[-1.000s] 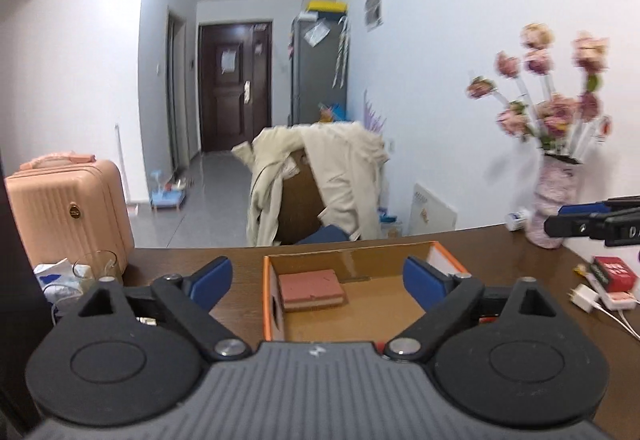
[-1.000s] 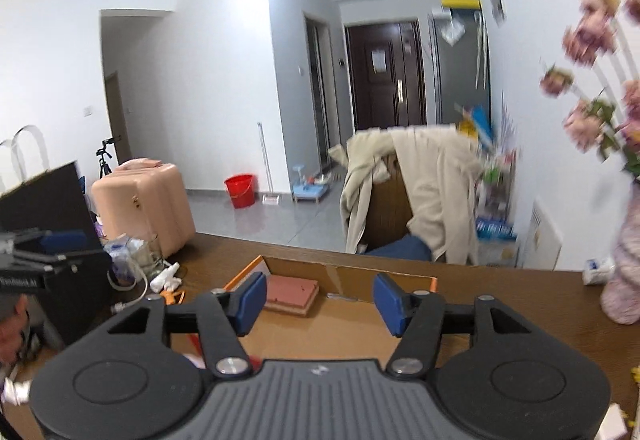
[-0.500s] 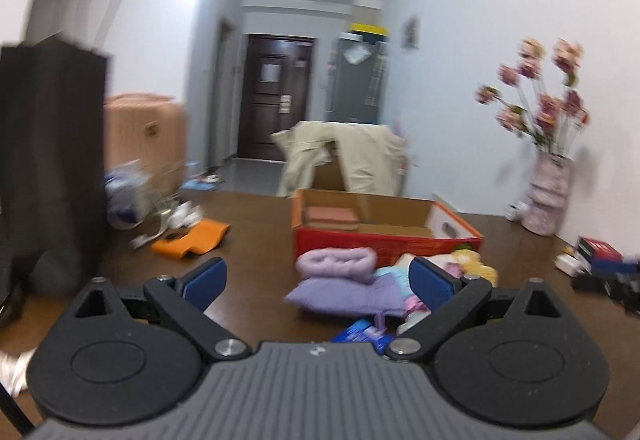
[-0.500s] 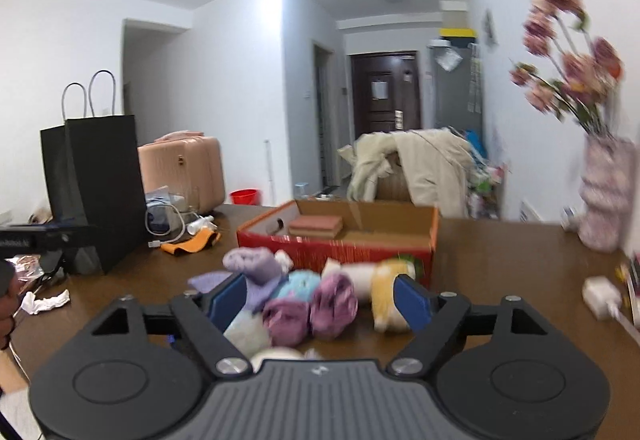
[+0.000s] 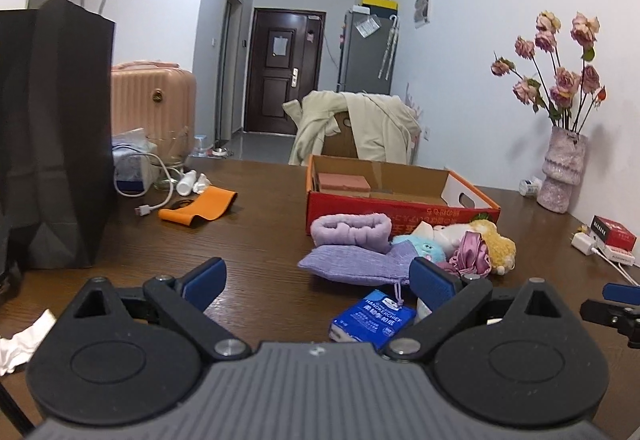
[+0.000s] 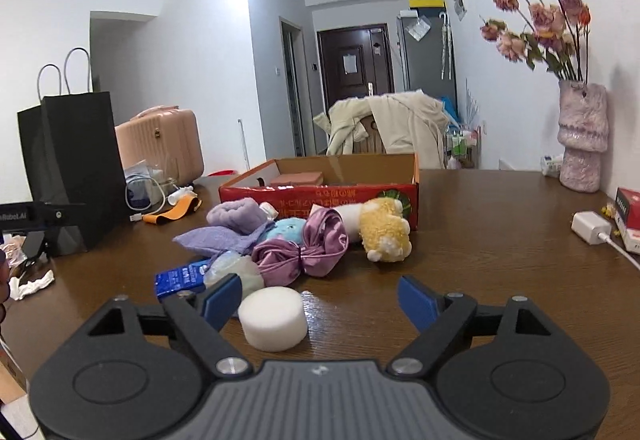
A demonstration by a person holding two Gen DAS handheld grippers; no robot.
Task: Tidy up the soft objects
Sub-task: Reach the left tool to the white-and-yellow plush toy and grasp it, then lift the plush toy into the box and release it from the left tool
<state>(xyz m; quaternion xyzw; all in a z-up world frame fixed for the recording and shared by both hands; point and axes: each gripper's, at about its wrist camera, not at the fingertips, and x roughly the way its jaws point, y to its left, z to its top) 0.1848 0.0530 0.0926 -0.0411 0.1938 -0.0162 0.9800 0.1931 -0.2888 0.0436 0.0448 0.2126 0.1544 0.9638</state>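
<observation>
A pile of soft things lies on the brown table in front of a red cardboard box (image 5: 400, 205): a lavender headband (image 5: 351, 228), a purple knit pouch (image 5: 352, 264), a blue plush (image 6: 290, 228), a satin purple bow (image 6: 312, 252) and a yellow plush (image 6: 384, 230). My left gripper (image 5: 318, 280) is open, low over the table, with a blue tissue pack (image 5: 374, 316) lying below its right finger. My right gripper (image 6: 320, 296) has its jaws opening. A white foam puck (image 6: 274, 320) rests on the table between them, beside the left finger and not pressed.
A black paper bag (image 5: 52, 131) stands at the left with a pink suitcase (image 5: 154, 99) behind it. An orange band (image 5: 200, 205) and cables lie nearby. A vase of dried flowers (image 6: 582, 135), a white charger (image 6: 592, 226) and a red box (image 6: 628, 207) sit at the right.
Both grippers have pulled back from over the box and come down low in front of the pile. The right jaws stand wider apart than before.
</observation>
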